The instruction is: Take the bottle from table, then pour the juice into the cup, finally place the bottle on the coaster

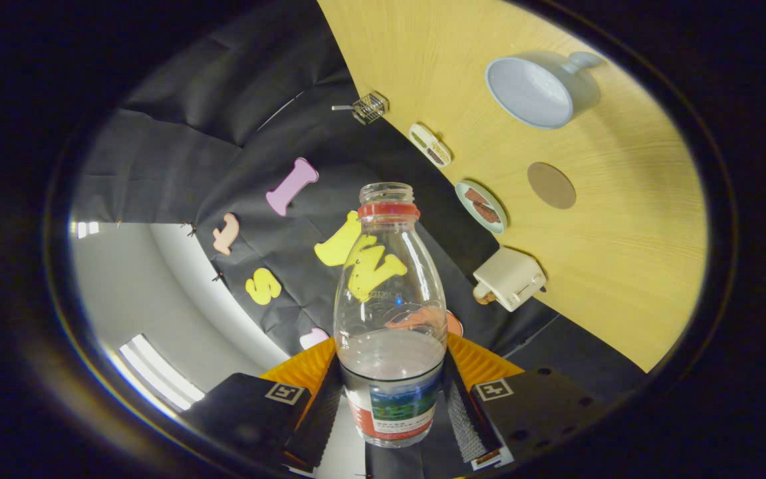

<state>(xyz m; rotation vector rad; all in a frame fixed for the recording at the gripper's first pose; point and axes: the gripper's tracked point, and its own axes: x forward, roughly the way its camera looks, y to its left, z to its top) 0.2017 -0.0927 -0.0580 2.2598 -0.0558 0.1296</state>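
A clear plastic bottle (389, 313) with a red neck ring and no cap sits between my fingers, and my gripper (391, 392) is shut on its labelled lower body. A little clear liquid lies in its lower part. The whole view is rolled, so the wooden table (622, 266) stands up on the right. A pale blue cup (537, 90) with a handle rests on that table, its open mouth facing me. A round brown coaster (551, 185) lies on the wood between the cup and the bottle's side.
Along the table's edge stand a small wire basket (370, 107), a narrow snack dish (430, 144), a round plate (481, 206) with brown pieces and a white boxy toaster (510, 278). The black cloth wall hangs behind the bottle.
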